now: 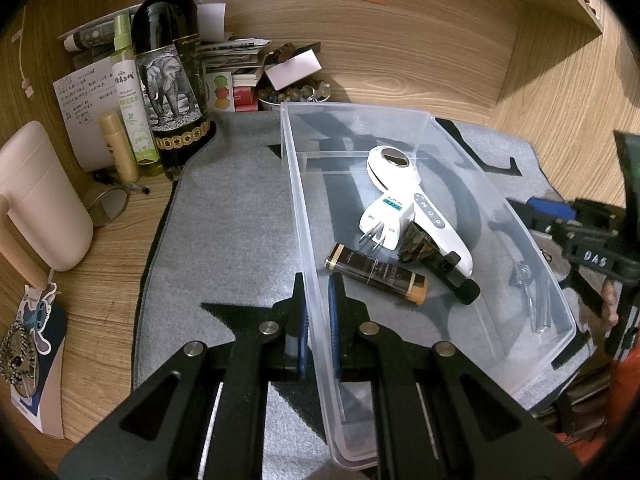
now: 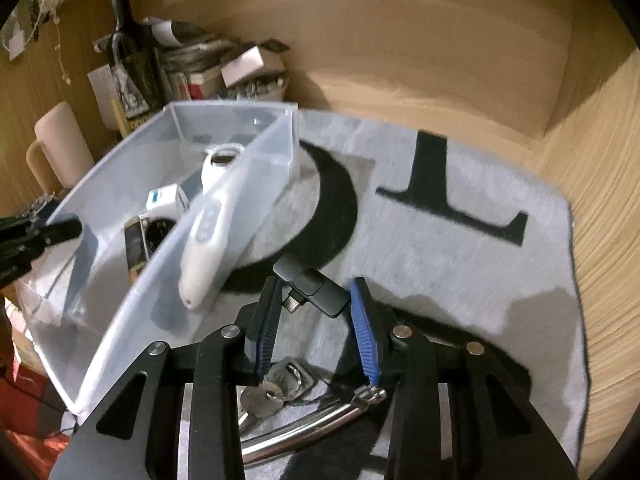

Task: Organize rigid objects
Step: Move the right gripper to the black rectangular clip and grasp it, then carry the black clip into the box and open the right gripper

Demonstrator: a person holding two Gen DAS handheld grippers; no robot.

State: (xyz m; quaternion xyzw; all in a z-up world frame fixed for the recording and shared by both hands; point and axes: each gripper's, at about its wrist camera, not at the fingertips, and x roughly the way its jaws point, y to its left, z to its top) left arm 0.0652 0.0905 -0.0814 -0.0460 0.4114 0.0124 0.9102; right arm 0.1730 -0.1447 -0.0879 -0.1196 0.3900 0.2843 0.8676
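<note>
A clear plastic bin [image 1: 356, 110] lies on a grey mat [image 2: 460, 248]. My left gripper [image 1: 318, 280] is shut on the bin's near left wall. Inside the bin are a white handheld device [image 1: 400, 184], a white plug adapter [image 1: 382, 220], a brown and black tube [image 1: 376, 274] and a black cylinder [image 1: 460, 280]. My right gripper [image 2: 317, 282] is shut on a dark grey USB adapter [image 2: 320, 294], held just above the mat to the right of the bin [image 2: 240, 184]. Under that gripper lie keys [image 2: 264, 396] and a curved metal tool [image 2: 304, 428].
At the back left stand a dark wine bottle [image 1: 168, 60], a green spray bottle [image 1: 128, 92], a pink mug [image 1: 40, 196], glasses [image 1: 108, 200] and a bowl of beads [image 1: 296, 92] with stacked papers. Wooden walls close the desk at the back and right.
</note>
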